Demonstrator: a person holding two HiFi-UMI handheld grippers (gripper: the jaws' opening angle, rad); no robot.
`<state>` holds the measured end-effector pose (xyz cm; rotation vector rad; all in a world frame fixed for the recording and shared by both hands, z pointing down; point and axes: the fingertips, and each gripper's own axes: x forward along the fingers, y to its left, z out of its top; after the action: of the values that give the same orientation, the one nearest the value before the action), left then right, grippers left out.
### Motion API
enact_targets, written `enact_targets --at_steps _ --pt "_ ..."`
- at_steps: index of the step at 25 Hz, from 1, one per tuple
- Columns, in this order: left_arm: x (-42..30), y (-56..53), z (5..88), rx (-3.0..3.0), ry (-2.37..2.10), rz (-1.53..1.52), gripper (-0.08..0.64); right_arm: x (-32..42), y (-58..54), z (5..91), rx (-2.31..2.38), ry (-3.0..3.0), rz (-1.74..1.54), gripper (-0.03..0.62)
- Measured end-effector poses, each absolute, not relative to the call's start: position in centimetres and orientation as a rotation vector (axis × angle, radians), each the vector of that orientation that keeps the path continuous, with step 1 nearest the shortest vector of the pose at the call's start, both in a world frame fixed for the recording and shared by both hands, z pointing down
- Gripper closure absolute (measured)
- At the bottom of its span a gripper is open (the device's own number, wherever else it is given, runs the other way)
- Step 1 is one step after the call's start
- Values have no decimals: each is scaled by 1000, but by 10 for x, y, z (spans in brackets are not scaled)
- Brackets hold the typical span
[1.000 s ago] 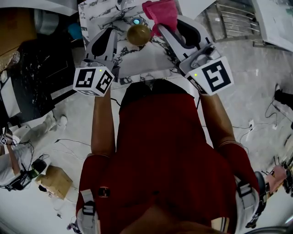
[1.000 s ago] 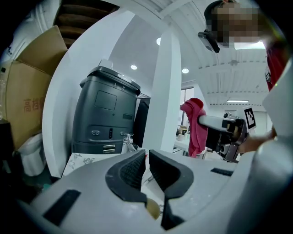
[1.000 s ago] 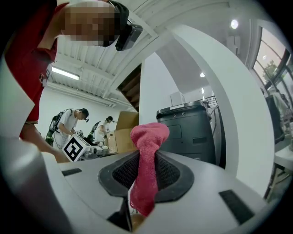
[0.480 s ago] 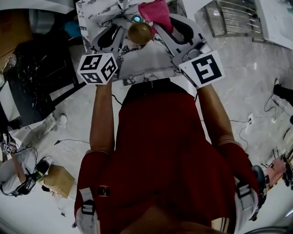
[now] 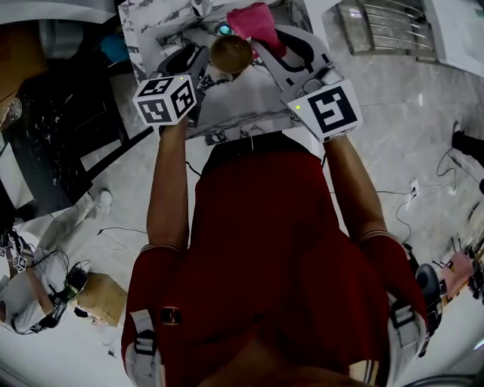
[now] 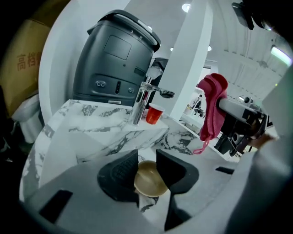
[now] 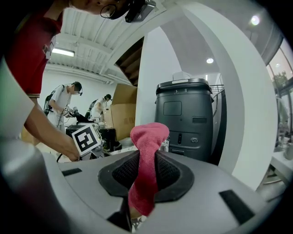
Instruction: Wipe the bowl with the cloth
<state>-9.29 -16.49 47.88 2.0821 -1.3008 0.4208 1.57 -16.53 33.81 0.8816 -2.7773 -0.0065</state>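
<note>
A small golden-brown bowl [image 6: 149, 179] rests on the marble counter [image 6: 96, 132], also seen as the bowl [image 5: 231, 53] in the head view. My left gripper [image 6: 147, 164] stands open around it; its jaws have just been opening, and the bowl lies between them with the pads not pressing on it. My right gripper [image 7: 146, 171] is shut on a pink cloth [image 7: 145, 160], which bunches above the jaws and hangs below them. From the head, the cloth [image 5: 257, 23] is just right of the bowl, with the right gripper [image 5: 266, 39] under it and the left gripper [image 5: 198, 64] beside the bowl.
A chrome tap [image 6: 139, 103] and a red cup [image 6: 154, 113] stand on the raised marble ledge behind the bowl. A tall dark grey bin [image 6: 116, 59] stands beyond the counter. People work at a bench [image 7: 68, 116] at the left of the right gripper view.
Both grippers have moved up the head view and lower toward the counter, the bowl and cloth with them. The left marker cube now sits closer to the bowl.
</note>
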Motion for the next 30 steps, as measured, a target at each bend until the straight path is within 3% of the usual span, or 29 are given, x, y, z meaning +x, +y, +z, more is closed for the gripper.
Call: enact_targets --at_steps 30 --pt "-85 -150 604 1694 -1071 540 440 -2 -168 405 765 -2575 21 509"
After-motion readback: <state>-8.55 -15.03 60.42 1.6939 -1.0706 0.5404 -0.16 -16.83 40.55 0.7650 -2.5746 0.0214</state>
